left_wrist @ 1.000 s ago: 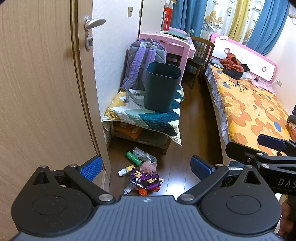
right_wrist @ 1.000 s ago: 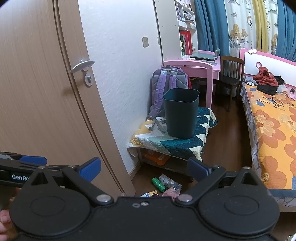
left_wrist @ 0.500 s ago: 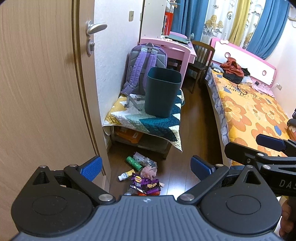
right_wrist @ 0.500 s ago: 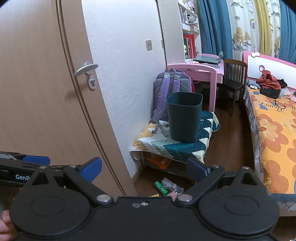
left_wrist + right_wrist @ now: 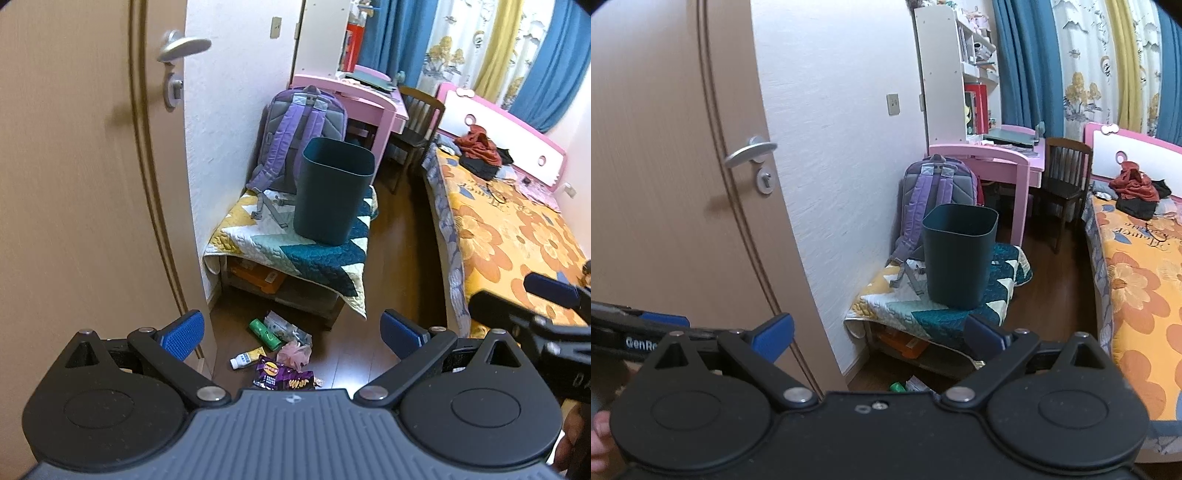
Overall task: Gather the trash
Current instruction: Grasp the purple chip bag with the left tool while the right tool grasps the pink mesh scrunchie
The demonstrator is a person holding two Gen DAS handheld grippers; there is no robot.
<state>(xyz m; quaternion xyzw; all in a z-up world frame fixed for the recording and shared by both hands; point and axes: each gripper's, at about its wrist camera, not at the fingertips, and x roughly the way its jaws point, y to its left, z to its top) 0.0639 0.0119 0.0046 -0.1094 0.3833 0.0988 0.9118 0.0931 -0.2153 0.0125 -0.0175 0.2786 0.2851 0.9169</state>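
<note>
matt plastic bin, quilted cloth cover

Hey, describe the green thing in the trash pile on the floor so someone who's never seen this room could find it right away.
Find the low bench under the patchwork quilt, where the dark teal bin stands. On the wood floor before it lies a trash pile; the small green bottle lies on its side at the far edge, the only solid green piece beside a purple chip bag.
</note>
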